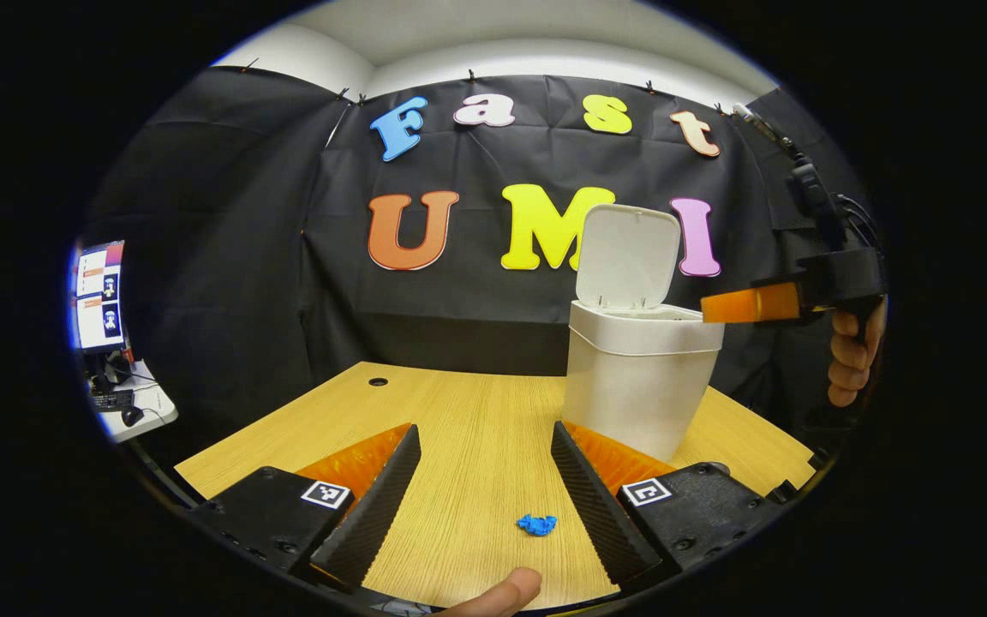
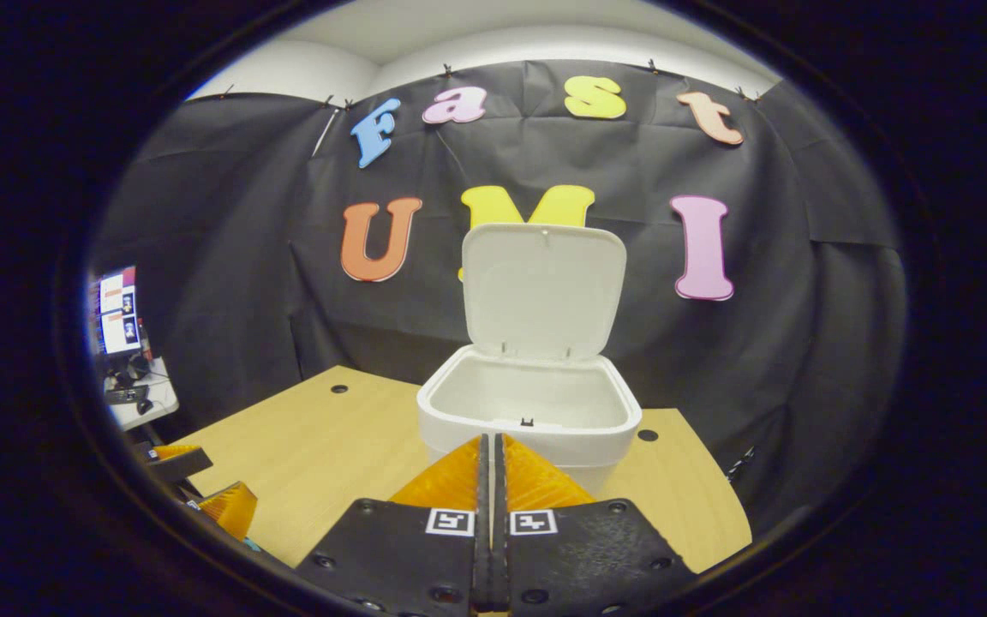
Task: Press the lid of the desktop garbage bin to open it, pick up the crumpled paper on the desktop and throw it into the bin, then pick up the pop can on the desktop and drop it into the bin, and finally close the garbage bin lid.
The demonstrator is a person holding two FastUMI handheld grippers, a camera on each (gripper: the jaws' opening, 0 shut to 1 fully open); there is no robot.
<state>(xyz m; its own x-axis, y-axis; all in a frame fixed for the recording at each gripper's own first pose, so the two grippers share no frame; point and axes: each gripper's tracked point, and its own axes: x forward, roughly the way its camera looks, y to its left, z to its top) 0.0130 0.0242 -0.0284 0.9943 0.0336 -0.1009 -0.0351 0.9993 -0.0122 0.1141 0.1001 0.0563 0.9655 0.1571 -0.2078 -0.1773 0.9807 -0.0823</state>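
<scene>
The white bin [image 1: 639,386] stands on the wooden table [image 1: 459,411] with its lid [image 1: 626,257] swung up. A small blue crumpled paper [image 1: 536,524] lies on the table low between the fingers of my open left gripper [image 1: 485,428], nearer the right finger. My right gripper [image 1: 708,308], held by a hand [image 1: 853,360], hovers level with the bin's rim at its right side. In the right gripper view, the right gripper [image 2: 490,439] is shut with nothing in it, its tips just before the front rim of the open bin [image 2: 528,411]; the lid [image 2: 542,287] stands upright behind.
A side desk with a monitor [image 1: 99,296] sits beyond the table's left edge. The tabletop has a cable hole at the back left [image 1: 378,381] and one right of the bin [image 2: 648,435]. A person's fingertip [image 1: 502,591] shows at the bottom. The left gripper [image 2: 202,488] shows low left.
</scene>
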